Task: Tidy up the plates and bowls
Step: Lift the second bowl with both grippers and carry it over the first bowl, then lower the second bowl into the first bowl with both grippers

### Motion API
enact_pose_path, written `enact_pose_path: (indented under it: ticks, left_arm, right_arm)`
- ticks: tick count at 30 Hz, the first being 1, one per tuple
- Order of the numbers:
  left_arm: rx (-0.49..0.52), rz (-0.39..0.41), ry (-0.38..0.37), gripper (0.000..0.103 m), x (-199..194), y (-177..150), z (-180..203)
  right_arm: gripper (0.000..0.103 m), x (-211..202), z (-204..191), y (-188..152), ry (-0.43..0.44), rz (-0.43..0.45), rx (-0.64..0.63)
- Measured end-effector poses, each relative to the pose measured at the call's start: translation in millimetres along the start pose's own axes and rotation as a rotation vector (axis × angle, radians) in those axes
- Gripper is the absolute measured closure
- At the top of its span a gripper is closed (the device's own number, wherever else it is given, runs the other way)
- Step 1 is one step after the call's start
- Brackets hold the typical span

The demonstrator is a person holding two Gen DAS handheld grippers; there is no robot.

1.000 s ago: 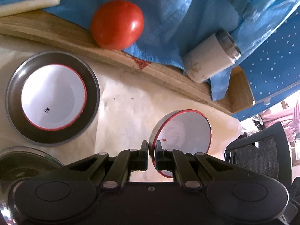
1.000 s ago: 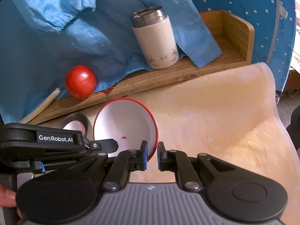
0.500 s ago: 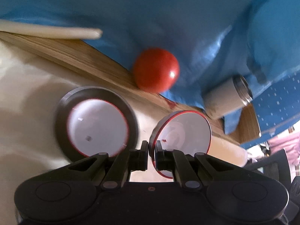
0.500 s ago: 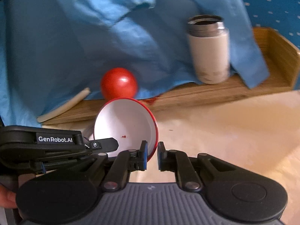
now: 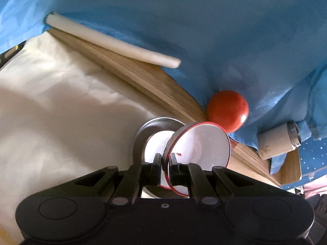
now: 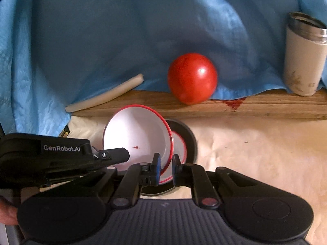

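On my left wrist view, the left gripper (image 5: 165, 164) reaches forward toward twelve o'clock with its fingers nearly together, pinching the red rim of the white bowl (image 5: 201, 143); the bowl is held tilted, its mouth facing back at me, with a small red speck inside. Behind and under it, toward eleven o'clock from the fingertips, I see the grey plate (image 5: 143, 134) lying on the cream table cover (image 5: 61, 112), with a second red-rimmed bowl (image 5: 156, 145) sitting in it. At one o'clock a tomato (image 5: 227, 111) rests on the wooden tray (image 5: 155, 81) against the blue cloth (image 5: 184, 20); a white stick (image 5: 110, 42) lies at eleven and a white tumbler (image 5: 278, 140) at three. On my right wrist view, the right gripper (image 6: 165, 168) also points toward twelve o'clock, its fingers drawn in on the same white bowl (image 6: 137, 136) at its lower right rim, so both tools hold it together above the grey plate (image 6: 190, 136). The left gripper (image 6: 114, 155) comes in from nine o'clock, level, its tip at the bowl's lower left edge. The tomato (image 6: 192, 78) sits at twelve, the white tumbler (image 6: 304, 57) at two, the white stick (image 6: 104, 96) at eleven.
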State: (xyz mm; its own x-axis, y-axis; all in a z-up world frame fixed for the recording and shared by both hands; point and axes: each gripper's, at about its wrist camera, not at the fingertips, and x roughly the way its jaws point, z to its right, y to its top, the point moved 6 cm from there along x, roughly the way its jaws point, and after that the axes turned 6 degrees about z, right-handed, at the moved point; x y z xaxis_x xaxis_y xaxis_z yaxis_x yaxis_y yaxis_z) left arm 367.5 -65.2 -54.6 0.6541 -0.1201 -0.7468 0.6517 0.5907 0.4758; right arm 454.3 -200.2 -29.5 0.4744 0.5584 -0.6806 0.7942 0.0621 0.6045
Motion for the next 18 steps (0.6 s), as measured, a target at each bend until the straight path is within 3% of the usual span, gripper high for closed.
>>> enact_pose_path:
  ticks: [18]
  left_arm:
    - [-0.002, -0.054, 0.031, 0.097, 22.4, -3.3, -5.0]
  right_arm:
    - [0.089, 11.3, 8.3, -6.0, -0.006, -0.048, 0.035]
